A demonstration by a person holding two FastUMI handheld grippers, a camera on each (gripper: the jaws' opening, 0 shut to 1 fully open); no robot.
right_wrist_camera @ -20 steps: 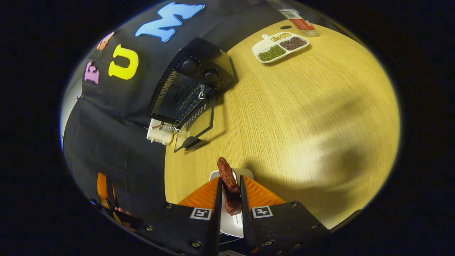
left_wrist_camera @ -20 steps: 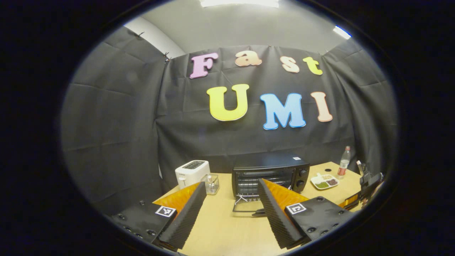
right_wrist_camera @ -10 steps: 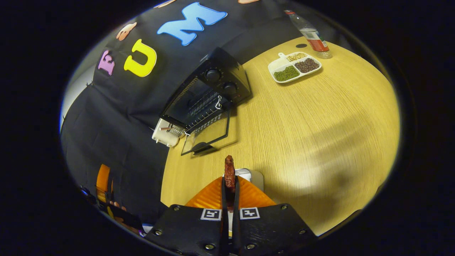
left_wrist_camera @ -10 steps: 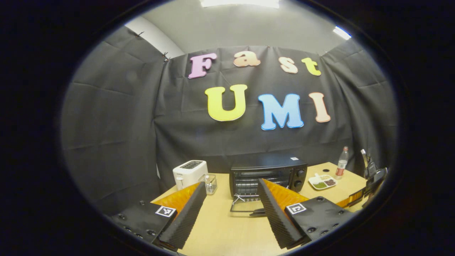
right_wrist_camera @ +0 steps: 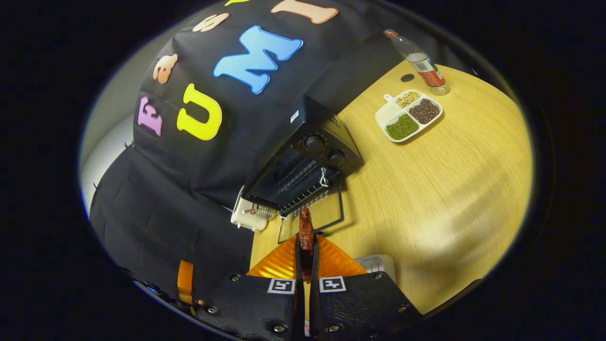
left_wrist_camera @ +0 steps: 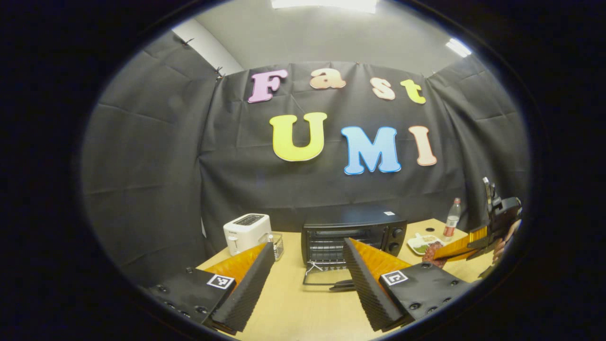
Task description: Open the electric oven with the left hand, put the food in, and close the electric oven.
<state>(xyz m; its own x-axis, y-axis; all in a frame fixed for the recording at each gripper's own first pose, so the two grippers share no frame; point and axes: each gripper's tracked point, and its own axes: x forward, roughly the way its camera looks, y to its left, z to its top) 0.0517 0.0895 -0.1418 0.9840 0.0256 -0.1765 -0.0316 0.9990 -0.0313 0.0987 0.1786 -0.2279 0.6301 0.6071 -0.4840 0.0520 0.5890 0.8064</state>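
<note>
In the left gripper view, the left gripper (left_wrist_camera: 307, 279) hangs wide open and empty above the table (left_wrist_camera: 303, 312). Straight ahead of its fingers sits the oven (left_wrist_camera: 352, 234), its door (left_wrist_camera: 326, 277) folded down flat. The right gripper (left_wrist_camera: 461, 246) shows off to the right.

In the right gripper view, the right gripper (right_wrist_camera: 306, 246) is clamped on a reddish strip of meat (right_wrist_camera: 305, 227), poking past the fingertips toward the oven (right_wrist_camera: 303, 175) just ahead. The grip looks thin, so the strip could slip, or catch the wire rack (right_wrist_camera: 303, 187) if brought in low.

A staged recording booth: black cloth walls (left_wrist_camera: 151, 166) around a kitchen-appliance table (right_wrist_camera: 450, 180).
</note>
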